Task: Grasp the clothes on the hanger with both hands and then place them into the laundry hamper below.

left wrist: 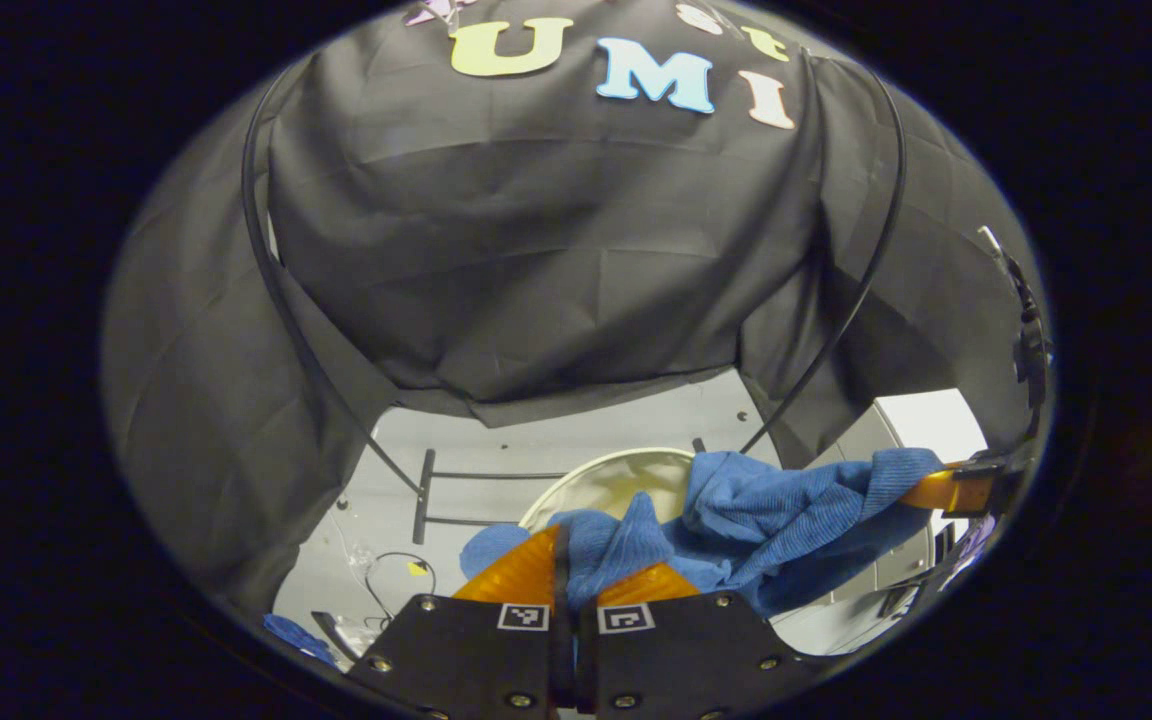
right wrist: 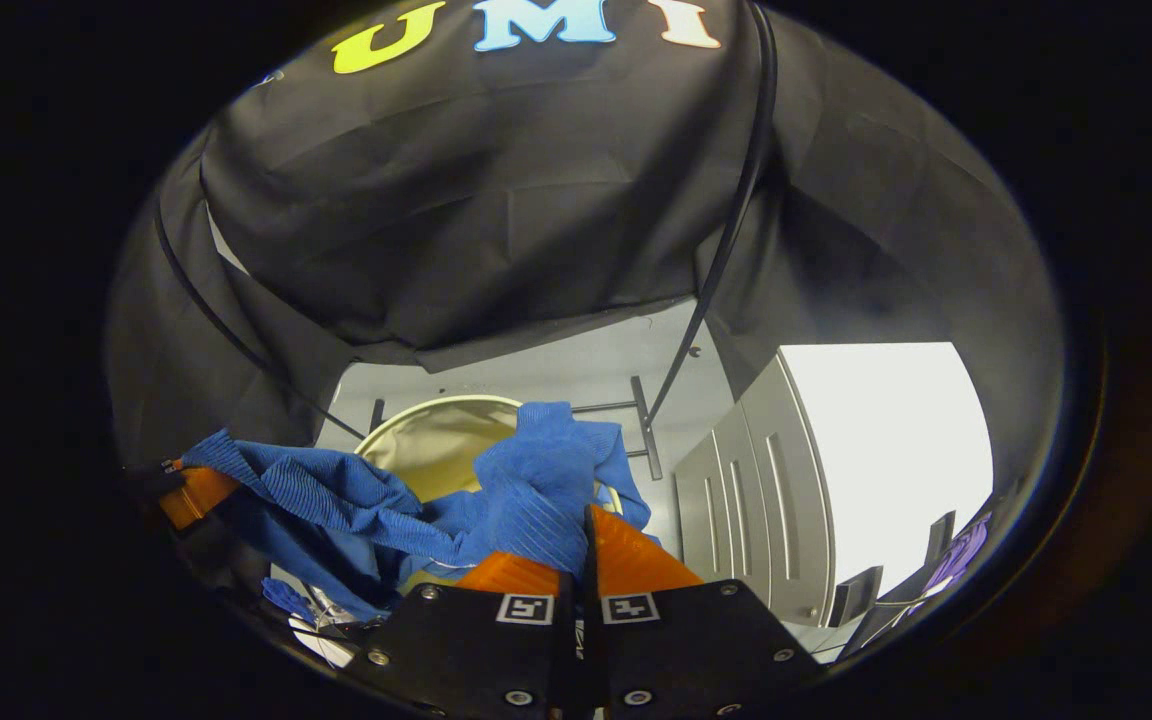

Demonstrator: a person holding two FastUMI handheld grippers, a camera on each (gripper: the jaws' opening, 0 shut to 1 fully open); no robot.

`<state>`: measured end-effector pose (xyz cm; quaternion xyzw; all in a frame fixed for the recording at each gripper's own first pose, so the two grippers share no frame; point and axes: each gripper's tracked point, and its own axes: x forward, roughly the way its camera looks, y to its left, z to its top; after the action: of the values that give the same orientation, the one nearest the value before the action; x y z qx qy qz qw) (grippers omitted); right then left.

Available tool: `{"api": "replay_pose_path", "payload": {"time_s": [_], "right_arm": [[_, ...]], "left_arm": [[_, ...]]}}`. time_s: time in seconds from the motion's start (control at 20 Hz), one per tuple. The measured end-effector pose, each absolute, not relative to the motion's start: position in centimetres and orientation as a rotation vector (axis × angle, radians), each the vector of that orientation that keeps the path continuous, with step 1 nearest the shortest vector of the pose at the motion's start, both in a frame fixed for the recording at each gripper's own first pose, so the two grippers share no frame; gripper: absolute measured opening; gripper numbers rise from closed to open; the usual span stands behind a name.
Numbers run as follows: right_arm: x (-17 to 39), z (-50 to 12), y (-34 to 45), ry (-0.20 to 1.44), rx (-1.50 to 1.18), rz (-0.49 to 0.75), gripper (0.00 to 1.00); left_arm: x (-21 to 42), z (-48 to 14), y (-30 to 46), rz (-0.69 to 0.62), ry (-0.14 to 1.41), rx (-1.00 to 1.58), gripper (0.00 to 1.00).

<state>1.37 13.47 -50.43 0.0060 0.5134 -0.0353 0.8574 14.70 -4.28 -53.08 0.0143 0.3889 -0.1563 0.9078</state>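
Left gripper view, read from its left side: grey floor (left wrist: 496,440) with a thin black rack base (left wrist: 426,495) lying on it, then the round pale laundry hamper (left wrist: 616,480) standing open on that floor. Over the hamper's near rim hangs the blue garment (left wrist: 766,520), bunched and ribbed, held above the opening rather than lying inside. At the bottom, the left gripper (left wrist: 576,575) has its fingers clenched on one end of the cloth, a fold squeezed between them. Farther right, the right gripper (left wrist: 966,490) pinches the other end, and the fabric sags between the two.

Right gripper view, from its left side: the left gripper (right wrist: 191,495) holds a corner of the blue garment (right wrist: 356,500), which stretches across in front of the laundry hamper (right wrist: 436,445). At the bottom centre the right gripper (right wrist: 586,545) has its fingers closed tight on a bunched fold. Beyond stands a grey cabinet (right wrist: 746,500) beside a bright white panel (right wrist: 886,450).
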Motion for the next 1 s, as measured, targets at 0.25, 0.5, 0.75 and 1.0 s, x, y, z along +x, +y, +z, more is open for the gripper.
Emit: {"api": "replay_pose_path", "payload": {"time_s": [0.25,0.5,0.75,1.0], "right_arm": [[-0.4,-51.5,13.8,1.138,0.049,-0.049,0.09],[-1.6,-51.6,15.4,1.173,0.058,0.031,0.67],[-1.9,-49.9,15.4,1.141,0.051,0.022,0.96],[-1.2,-46.2,14.0,1.066,0.033,-0.016,0.96]], "left_arm": [[13.3,-55.1,-5.1,-0.364,0.872,0.028,0.06],[12.1,-54.9,-5.4,-0.381,0.881,0.028,0.57],[10.4,-54.4,-3.0,-0.363,0.876,0.081,0.87],[9.4,-51.6,-0.8,-0.320,0.848,0.065,0.87]]}}
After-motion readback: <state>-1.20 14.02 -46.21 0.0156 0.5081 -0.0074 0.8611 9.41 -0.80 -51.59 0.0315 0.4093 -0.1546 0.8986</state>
